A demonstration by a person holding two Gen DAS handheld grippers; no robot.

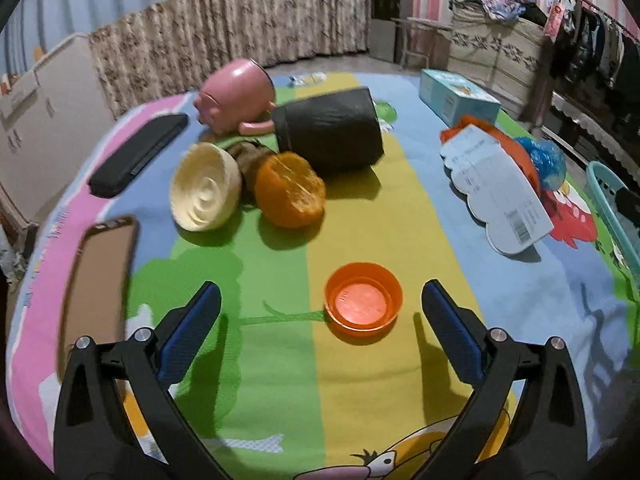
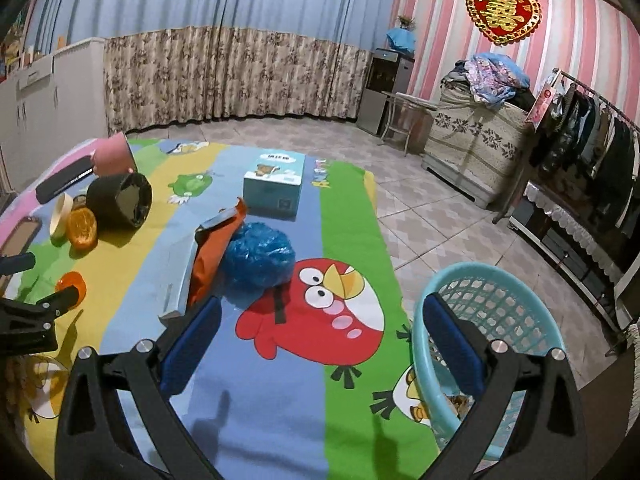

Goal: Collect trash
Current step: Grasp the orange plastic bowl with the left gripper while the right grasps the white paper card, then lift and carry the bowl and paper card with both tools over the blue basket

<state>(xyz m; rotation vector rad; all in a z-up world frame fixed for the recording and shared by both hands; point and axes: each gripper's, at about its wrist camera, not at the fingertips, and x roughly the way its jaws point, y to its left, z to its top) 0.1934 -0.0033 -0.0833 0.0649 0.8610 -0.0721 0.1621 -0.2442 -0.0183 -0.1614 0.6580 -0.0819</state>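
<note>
Nearest my left claw (image 1: pixel 320 312): one small orange plastic bowl (image 1: pixel 363 305), upright on the yellow stripe of the cartoon-bird cloth (image 1: pixel 280 380), lying between my spread blue pads (image 1: pixel 192 332), touched by neither; claw open, empty.
Behind it, clustered: halved orange peel (image 1: pixel 290 189); cream ribbed bowl (image 1: pixel 206 186) tipped on its side, just beside the peel; brown crumpled scrap (image 1: pixel 248 156) between them; black cylindrical bin (image 1: pixel 330 130) on its side with a dark liner; pink mug (image 1: pixel 236 94) toppled, handle touching the bin.
Left edge: black flat case (image 1: pixel 138 154); phone in brown case (image 1: pixel 98 284), blurred.
Right side: white printed card (image 1: pixel 496 188) over an orange bag (image 1: pixel 500 136); blue crumpled plastic bag (image 1: pixel 542 156) beside them; teal box (image 1: pixel 456 96) behind.

My right claw (image 2: pixel 322 340): open, empty, hovering above the cloth's red bird (image 2: pixel 320 312); right pad in front of the turquoise mesh basket (image 2: pixel 492 304), which stands on the tiled floor (image 2: pixel 440 216) at the cloth's edge; something brownish lies in its bottom, too hidden to name.
Blue plastic bag (image 2: pixel 258 258) sits just ahead of my left pad, apart from it.
</note>
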